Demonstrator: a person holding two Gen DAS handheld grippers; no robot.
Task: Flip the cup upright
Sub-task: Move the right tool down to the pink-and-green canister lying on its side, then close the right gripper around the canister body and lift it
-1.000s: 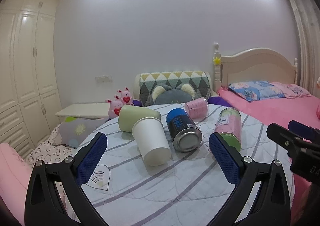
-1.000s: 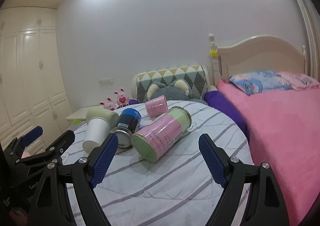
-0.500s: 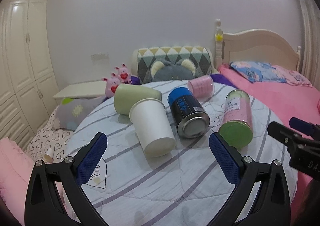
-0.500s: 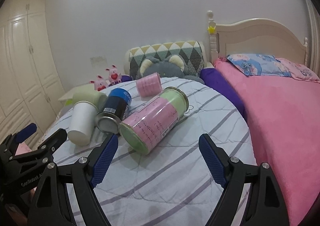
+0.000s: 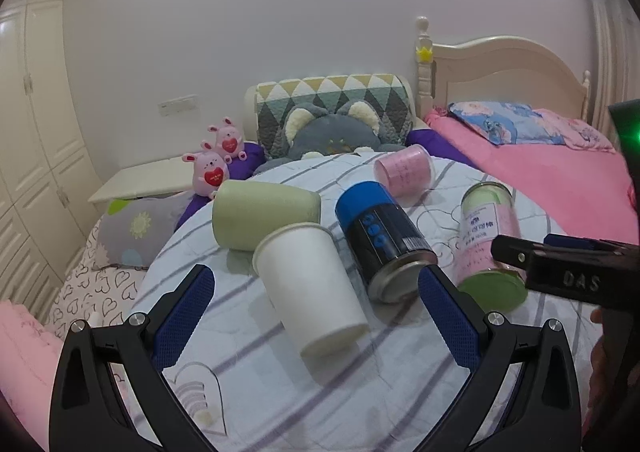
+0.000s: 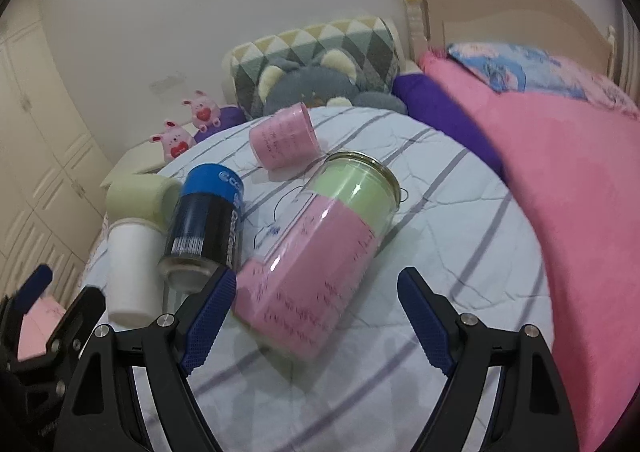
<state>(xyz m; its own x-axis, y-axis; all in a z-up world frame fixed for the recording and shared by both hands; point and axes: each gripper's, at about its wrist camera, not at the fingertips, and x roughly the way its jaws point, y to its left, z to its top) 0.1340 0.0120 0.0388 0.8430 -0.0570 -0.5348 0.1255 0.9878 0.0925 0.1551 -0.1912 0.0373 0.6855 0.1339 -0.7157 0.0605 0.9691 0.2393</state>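
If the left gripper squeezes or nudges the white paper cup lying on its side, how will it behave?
The white paper cup probably dents under a firm squeeze, since it looks thin-walled. Lying tapered on the quilted table cover, it would likely roll in a curve. It looks empty, so probably light.

Bedroom, pink bed (image 5: pixel 560 171), wardrobe (image 5: pixel 32 139), plush toys (image 5: pixel 210 171)

Both wrist views low, near, facing the shared round table (image 5: pixel 400 392).
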